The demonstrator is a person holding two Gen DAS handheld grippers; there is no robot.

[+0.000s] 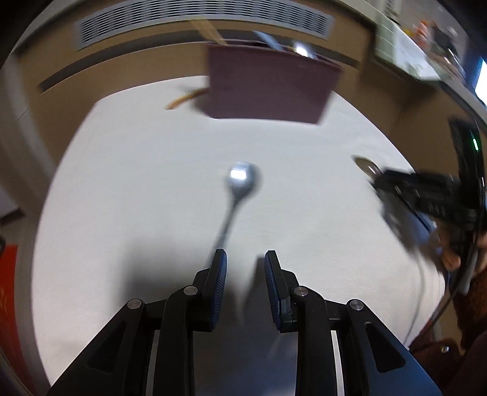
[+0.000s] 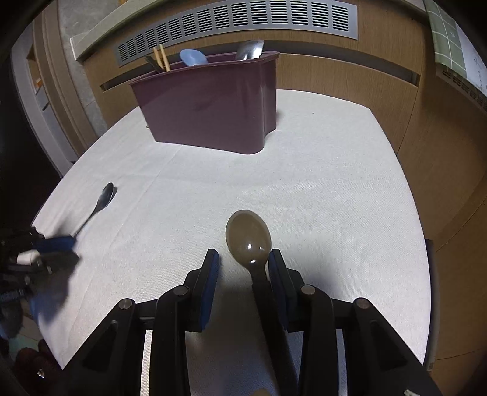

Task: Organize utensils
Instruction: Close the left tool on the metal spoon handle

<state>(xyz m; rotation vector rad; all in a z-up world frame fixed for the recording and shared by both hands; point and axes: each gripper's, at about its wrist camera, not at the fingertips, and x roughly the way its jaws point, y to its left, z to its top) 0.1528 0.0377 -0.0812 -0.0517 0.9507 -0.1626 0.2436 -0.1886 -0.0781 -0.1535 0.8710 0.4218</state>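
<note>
A maroon utensil holder (image 2: 213,106) stands at the far side of the white table; chopsticks (image 2: 161,58), a blue spoon (image 2: 191,58) and a metal spoon (image 2: 249,48) stick out of it. It also shows blurred in the left wrist view (image 1: 268,88). My left gripper (image 1: 245,259) is open; a metal spoon (image 1: 240,182) lies on the table, its handle reaching my left fingertip. My right gripper (image 2: 243,259) is open around a brown plastic spoon (image 2: 248,237) whose handle lies against the right finger.
The table carries a white cloth (image 2: 304,198). A wooden wall with a vent grille (image 2: 237,24) runs behind it. A wooden utensil (image 1: 182,99) lies left of the holder. The right gripper (image 1: 426,195) shows at the right of the left wrist view.
</note>
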